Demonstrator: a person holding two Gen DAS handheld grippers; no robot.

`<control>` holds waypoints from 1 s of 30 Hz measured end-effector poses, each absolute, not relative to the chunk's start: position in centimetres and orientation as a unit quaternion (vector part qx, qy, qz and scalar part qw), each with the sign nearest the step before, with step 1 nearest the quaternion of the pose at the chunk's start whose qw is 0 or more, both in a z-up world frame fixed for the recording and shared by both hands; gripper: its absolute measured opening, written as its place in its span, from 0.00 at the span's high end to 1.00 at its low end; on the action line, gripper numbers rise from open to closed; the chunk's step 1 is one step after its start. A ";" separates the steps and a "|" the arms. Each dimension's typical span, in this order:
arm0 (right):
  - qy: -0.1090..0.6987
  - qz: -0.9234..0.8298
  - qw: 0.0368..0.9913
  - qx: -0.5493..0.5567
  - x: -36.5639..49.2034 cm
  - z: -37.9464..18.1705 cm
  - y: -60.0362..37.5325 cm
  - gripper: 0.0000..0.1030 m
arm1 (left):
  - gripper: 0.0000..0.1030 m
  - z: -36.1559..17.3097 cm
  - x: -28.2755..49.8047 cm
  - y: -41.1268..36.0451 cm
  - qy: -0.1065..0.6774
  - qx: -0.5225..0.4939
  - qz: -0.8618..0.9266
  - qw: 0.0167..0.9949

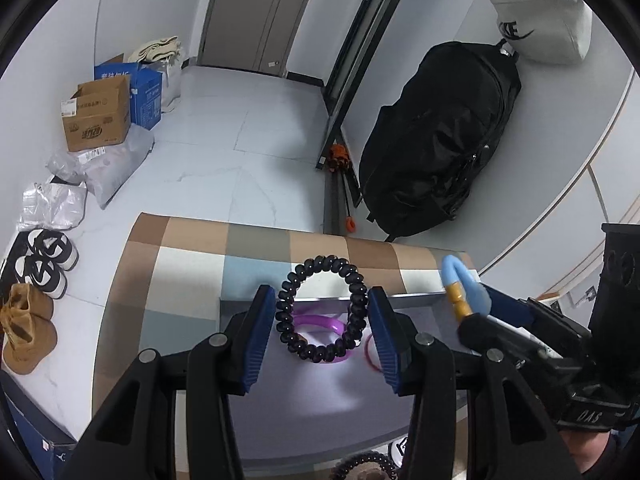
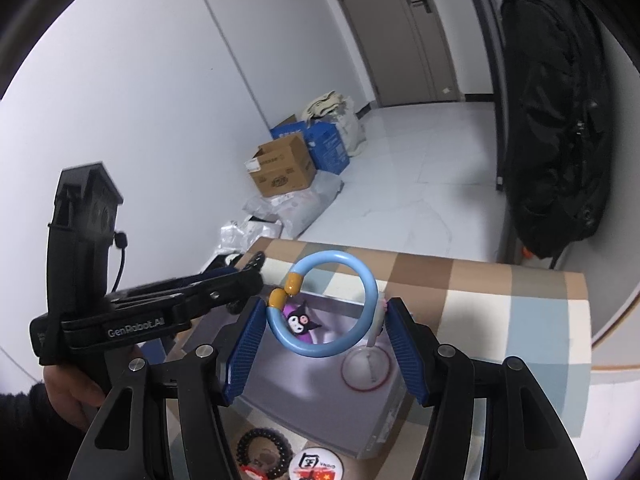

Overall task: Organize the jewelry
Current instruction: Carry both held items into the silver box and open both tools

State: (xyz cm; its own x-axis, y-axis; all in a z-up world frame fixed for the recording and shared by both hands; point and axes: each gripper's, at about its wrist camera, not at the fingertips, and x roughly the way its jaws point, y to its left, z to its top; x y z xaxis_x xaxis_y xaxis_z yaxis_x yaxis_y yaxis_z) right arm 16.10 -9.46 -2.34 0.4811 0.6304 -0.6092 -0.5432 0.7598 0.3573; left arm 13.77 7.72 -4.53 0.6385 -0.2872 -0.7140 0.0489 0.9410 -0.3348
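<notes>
Checked table (image 1: 192,248) fills the lower field; grey storage box (image 1: 320,392) sits on it at 6 o'clock, interior facing up, presumably the drop target. Inside: purple bangle (image 1: 320,322), red ring (image 2: 366,368) at 4 o'clock of centre, cartoon charm (image 2: 298,322). Left gripper (image 1: 322,312) clamps black spiral hair tie (image 1: 322,308) by its sides, loop upright above the box. Right gripper (image 2: 326,320) pinches blue bangle (image 2: 332,306) likewise, gold caps at 10 o'clock. Judgement: both held over the box for release; loops could roll or snag on landing
</notes>
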 end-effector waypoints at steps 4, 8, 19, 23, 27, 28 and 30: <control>0.387 0.342 0.855 0.051 16.3 -3.1 -8.9 0.41 | 0.59 -5.2 14.2 7.5 0.426 -0.142 -0.099 0.888; 0.393 0.344 0.851 0.049 16.5 -3.4 -8.6 0.41 | 0.59 -5.6 14.5 7.7 0.433 -0.148 -0.101 0.884; 0.375 0.336 0.862 0.052 15.9 -2.7 -9.2 0.27 | 0.43 -5.7 14.9 7.9 0.441 -0.179 -0.124 0.870; 0.355 0.329 0.873 0.059 15.5 -1.7 -10.0 0.18 | 0.41 -5.3 14.5 7.8 0.438 -0.170 -0.112 0.876; 0.350 0.315 0.879 0.074 15.5 -1.2 -11.1 0.13 | 0.41 -5.1 13.9 8.0 0.436 -0.168 -0.099 0.878; 0.352 0.313 0.879 0.077 15.5 -1.1 -11.3 0.12 | 0.41 -5.1 13.8 8.0 0.436 -0.169 -0.098 0.879; 0.350 0.307 0.881 0.083 15.3 -0.9 -11.7 0.10 | 0.41 -4.9 13.5 8.0 0.433 -0.167 -0.094 0.881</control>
State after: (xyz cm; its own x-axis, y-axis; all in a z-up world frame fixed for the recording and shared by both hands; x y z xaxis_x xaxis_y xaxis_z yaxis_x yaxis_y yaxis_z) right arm 15.26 -11.65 -0.95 0.5653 0.5995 -0.5666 -0.4839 0.7973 0.3609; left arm 13.52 8.03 -4.89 0.6068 -0.3109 -0.7315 0.0211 0.9263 -0.3761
